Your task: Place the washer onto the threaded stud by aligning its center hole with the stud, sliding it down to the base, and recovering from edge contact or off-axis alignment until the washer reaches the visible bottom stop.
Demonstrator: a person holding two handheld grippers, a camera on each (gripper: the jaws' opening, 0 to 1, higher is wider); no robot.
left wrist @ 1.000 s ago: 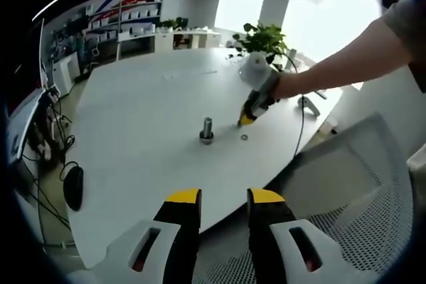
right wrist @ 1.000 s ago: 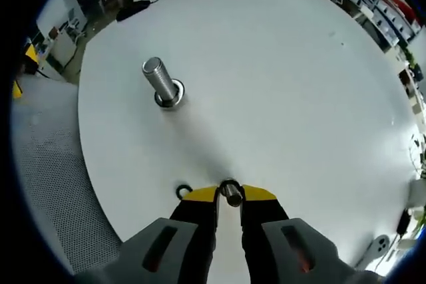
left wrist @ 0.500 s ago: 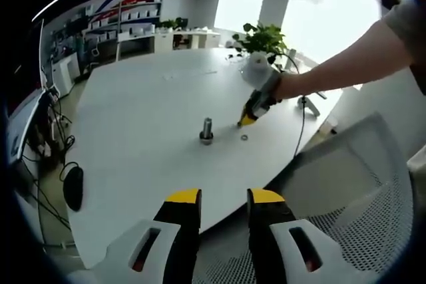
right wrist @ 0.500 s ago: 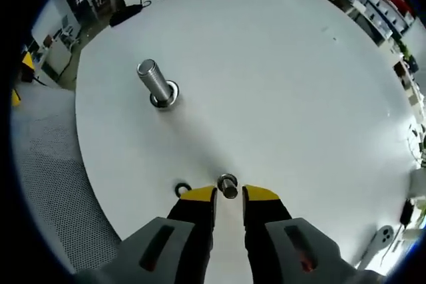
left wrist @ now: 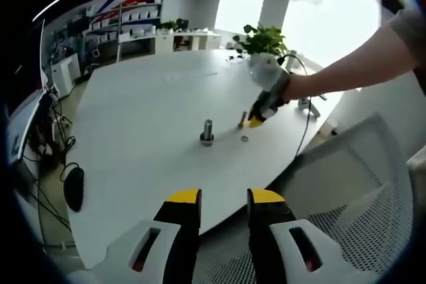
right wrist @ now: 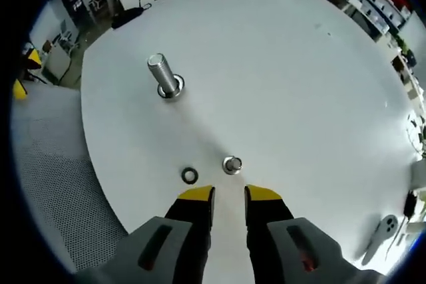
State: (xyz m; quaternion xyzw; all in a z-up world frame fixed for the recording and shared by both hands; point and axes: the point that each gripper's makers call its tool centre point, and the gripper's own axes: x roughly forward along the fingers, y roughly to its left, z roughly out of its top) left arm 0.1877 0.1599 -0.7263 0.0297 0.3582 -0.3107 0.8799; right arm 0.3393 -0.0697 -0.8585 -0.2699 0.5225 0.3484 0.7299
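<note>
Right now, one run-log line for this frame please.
right gripper: open, empty | washer: flat on table | threaded stud: upright, bare | left gripper: open, idle

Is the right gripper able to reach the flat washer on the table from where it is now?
Probably yes. The right gripper is open just short of the washer, which lies flat slightly to its left. Bare table lies between; only a small metal piece sits beside.

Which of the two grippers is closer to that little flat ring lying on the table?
Right. The right gripper hovers just short of the washer, jaws open. The left gripper hangs back beyond the table edge.
</note>
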